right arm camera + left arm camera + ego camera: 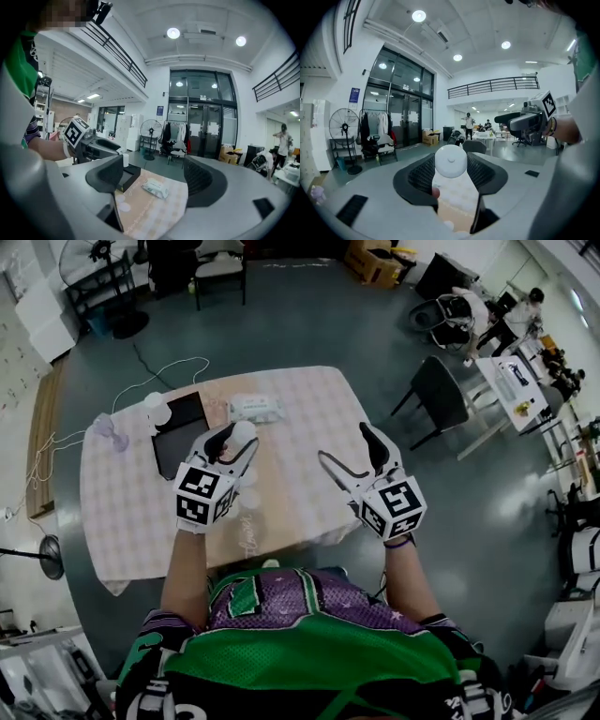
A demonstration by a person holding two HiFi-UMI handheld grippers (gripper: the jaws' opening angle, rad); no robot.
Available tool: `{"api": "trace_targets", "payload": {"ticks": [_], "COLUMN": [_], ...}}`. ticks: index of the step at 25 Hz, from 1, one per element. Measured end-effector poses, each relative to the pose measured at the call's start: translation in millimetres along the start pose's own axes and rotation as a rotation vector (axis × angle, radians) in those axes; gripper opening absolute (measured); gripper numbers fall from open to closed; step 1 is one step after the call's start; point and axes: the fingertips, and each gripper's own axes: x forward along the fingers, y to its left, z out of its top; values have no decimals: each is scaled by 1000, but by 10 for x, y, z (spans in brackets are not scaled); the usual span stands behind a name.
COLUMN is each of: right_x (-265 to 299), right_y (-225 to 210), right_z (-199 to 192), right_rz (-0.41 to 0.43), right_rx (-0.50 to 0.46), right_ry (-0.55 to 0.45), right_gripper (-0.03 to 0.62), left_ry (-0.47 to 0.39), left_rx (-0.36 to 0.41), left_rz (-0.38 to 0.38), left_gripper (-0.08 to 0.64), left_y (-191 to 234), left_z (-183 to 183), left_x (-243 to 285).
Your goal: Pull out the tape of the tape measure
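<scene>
The ribbed pads point(421, 174) of the left gripper point(451, 165) are being pressed against a white round tape measure point(451, 158). It is being gripped between them from both sides, with its flat face turned toward that gripper's camera. The fingers of the right gripper point(154, 171) are being kept wide apart, and nothing is being held between them; only the table far below is being seen through the gap. Both grippers are being held up side by side, well apart from each other, roughly level and above the near edge of the table point(309, 399), which is being covered by a pale checked cloth. Below and ahead of the left fingers, a white packet of wipes point(255, 409) is lying flat on the cloth. To the left of those fingers a black tray point(178, 432) is resting, and a white cable point(159, 371) is trailing off beyond it. Farther out beyond the fingers, a standing fan point(151, 136) and a clothes rack point(174, 136) are being seen by the glass doors.
</scene>
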Motion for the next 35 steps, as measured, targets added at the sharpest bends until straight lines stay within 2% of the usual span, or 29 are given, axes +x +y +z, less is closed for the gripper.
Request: {"api": "trace_targets", "payload": {"ticks": [4, 9, 14, 20, 25, 29, 35], "right_x": [-4, 1, -62, -128, -126, -97, -83], "right_y": [106, 163, 183, 407, 564, 800, 912], "right_z": [187, 292, 381, 519, 525, 634, 553], "right_rz": [10, -12, -23, 83, 168, 289, 330], "right_rx": [-32, -60, -100, -195, -226, -315, -349], "right_ry": [-30, -59, -93, -138, -139, -225, -194], "right_gripper": [388, 340, 270, 201, 141, 109, 78], "left_ry": [-59, -129, -155, -163, -185, -189, -183], "left_rx": [27, 40, 73, 189, 214, 236, 258], "left_rz": [-41, -93, -140, -198, -267, -308, -351], "left_gripper": [238, 238, 238, 238, 238, 238, 238], "left_y": [-148, -298, -500, -745, -917, -1021, -1094], "left_z": [254, 467, 572, 681, 733, 721, 666], "left_x": [-118, -183, -136, -138, -182, -207, -250]}}
